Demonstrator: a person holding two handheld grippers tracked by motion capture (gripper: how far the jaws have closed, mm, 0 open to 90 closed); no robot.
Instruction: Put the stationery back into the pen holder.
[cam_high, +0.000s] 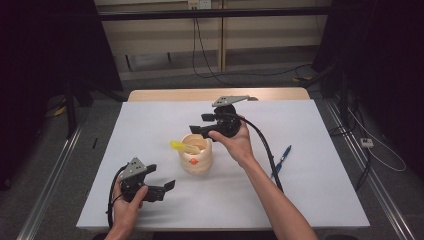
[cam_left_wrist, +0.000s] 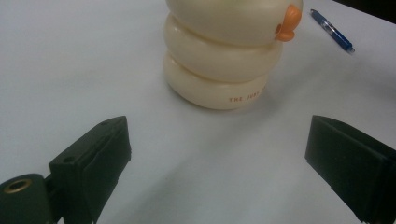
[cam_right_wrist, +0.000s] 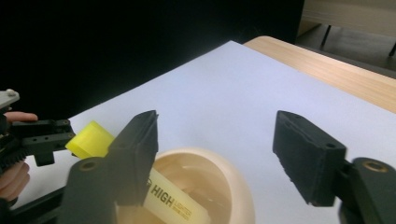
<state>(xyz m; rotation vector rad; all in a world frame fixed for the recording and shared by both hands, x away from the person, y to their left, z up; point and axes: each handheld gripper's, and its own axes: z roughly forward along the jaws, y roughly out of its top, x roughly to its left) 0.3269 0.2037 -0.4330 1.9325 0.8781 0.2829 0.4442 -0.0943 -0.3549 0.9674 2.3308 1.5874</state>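
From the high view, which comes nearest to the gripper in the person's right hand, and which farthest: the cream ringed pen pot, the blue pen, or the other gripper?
1. Cream ringed pen pot, directly beneath the right gripper, with a yellow highlighter leaning inside.
2. Blue pen, lying on the white table to the right, beside the forearm.
3. Left gripper, down at the table's near left.

Probably a lab: black curtains (cam_high: 45, 50), loose cables (cam_high: 210, 70).

White table (cam_high: 150, 120), holder (cam_high: 196, 161), pen (cam_high: 281, 159)
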